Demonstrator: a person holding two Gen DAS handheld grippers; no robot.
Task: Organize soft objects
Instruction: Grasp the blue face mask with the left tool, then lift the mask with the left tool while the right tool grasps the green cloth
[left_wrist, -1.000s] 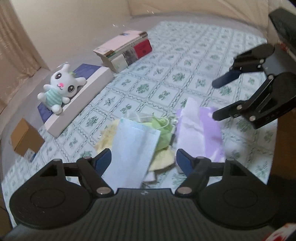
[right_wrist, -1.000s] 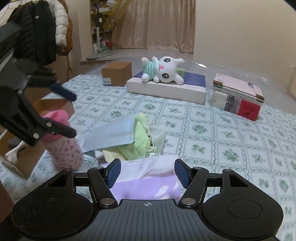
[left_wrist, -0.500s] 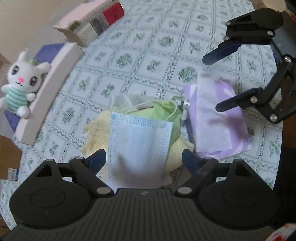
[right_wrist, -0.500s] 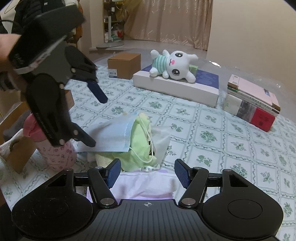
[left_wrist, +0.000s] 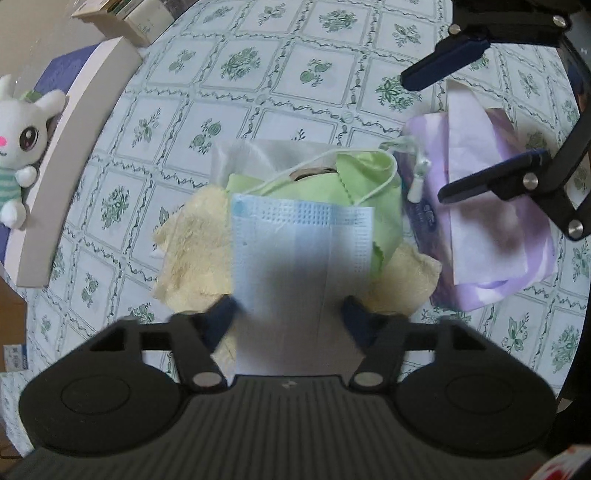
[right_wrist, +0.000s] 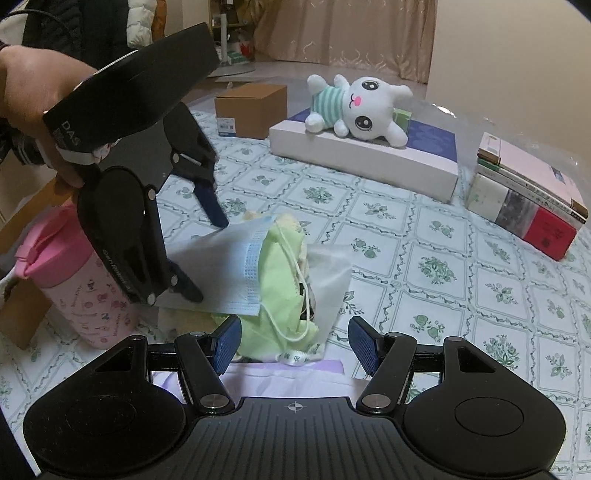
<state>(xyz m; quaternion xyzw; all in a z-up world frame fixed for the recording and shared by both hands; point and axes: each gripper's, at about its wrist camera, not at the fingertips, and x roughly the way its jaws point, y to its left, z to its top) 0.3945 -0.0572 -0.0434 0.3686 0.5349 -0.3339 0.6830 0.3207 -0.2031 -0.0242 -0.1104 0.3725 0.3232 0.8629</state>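
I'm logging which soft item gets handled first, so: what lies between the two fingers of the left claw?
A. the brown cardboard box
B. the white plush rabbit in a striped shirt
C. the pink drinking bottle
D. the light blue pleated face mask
D: in the left wrist view the light blue pleated face mask lies between the closing fingers of the left claw, on top of the pile of cloths.
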